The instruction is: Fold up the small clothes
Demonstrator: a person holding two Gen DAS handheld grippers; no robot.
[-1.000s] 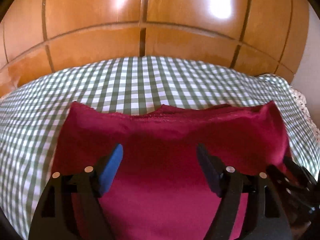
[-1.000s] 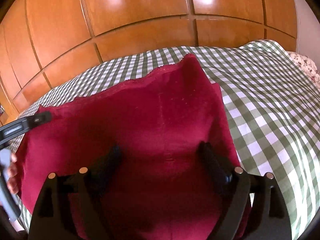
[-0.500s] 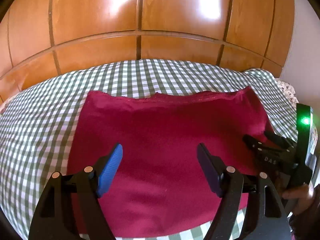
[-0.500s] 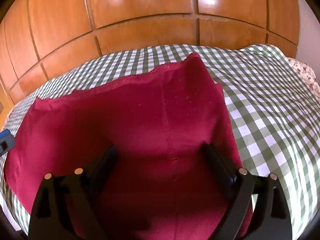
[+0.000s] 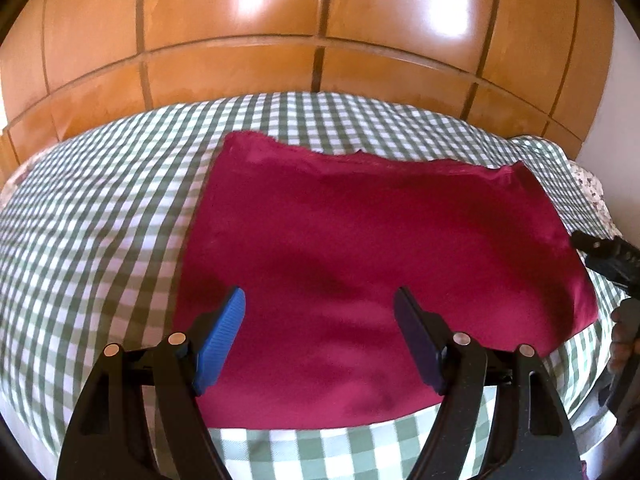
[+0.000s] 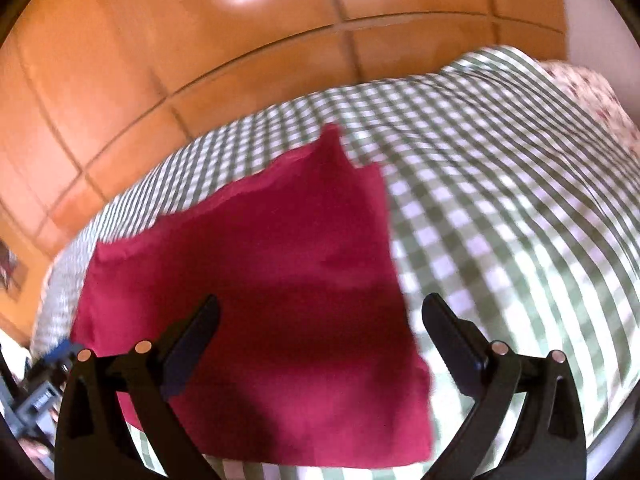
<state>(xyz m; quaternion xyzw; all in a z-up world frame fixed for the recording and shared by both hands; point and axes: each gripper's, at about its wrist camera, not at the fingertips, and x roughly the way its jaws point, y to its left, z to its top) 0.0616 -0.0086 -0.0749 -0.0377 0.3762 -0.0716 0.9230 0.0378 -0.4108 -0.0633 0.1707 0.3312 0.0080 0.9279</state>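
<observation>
Red cloth (image 5: 360,272): flat on checked bed cover (image 5: 100,220), spread for folding. Left gripper (image 5: 320,328): fingers apart, empty, above near edge. Right gripper (image 6: 320,344): just opening wide, nothing between; view blurred, apparently released.

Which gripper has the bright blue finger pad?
The left gripper: its left pad is bright blue; the right gripper has dark pads only.

A home bedroom: a bed under a green-and-white checked cover (image 5: 120,208), a floral pillow (image 6: 580,92), glossy wooden wardrobe panels (image 5: 240,40) behind
</observation>
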